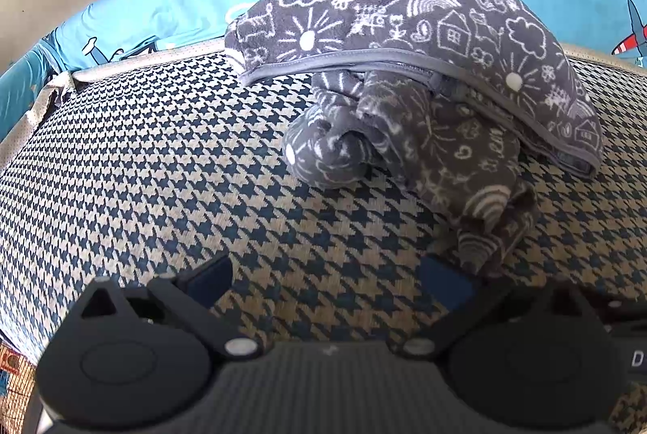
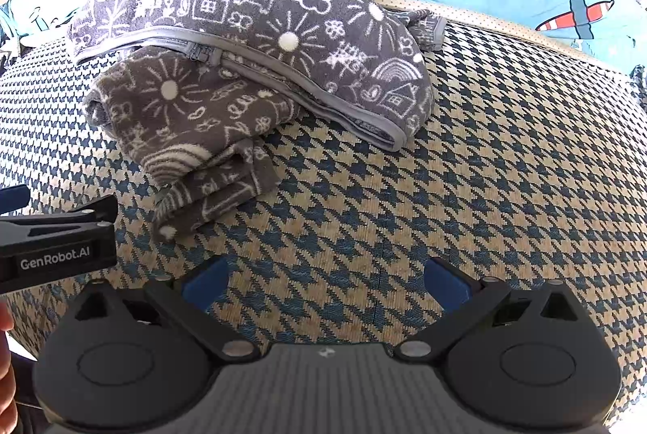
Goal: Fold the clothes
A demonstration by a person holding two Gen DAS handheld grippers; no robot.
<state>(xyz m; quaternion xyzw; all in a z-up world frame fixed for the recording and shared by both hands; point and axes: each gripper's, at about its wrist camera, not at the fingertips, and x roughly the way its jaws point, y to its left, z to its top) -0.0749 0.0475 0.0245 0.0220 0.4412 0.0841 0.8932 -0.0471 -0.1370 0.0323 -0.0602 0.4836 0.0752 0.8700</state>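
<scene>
The grey fleece garment lies bundled on the houndstooth cushion. Left gripper and right gripper hover near it, both spread wide, empty.

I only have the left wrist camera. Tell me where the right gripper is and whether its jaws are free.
Observer: The right gripper hangs over bare blue-and-beige houndstooth sofa fabric, jaws open and empty.
Operator: Report what I can't see at the back.
Observer: On the grey fleece garment with white doodle print, a small grey-edged flap pokes out on the far side, by the beige dotted piping.
Operator: Say how my gripper looks from there.
Observer: The left gripper shows at the left edge, its side labelled GenRobot.AI, close to the garment's bunched sleeve end but apart from it.
</scene>
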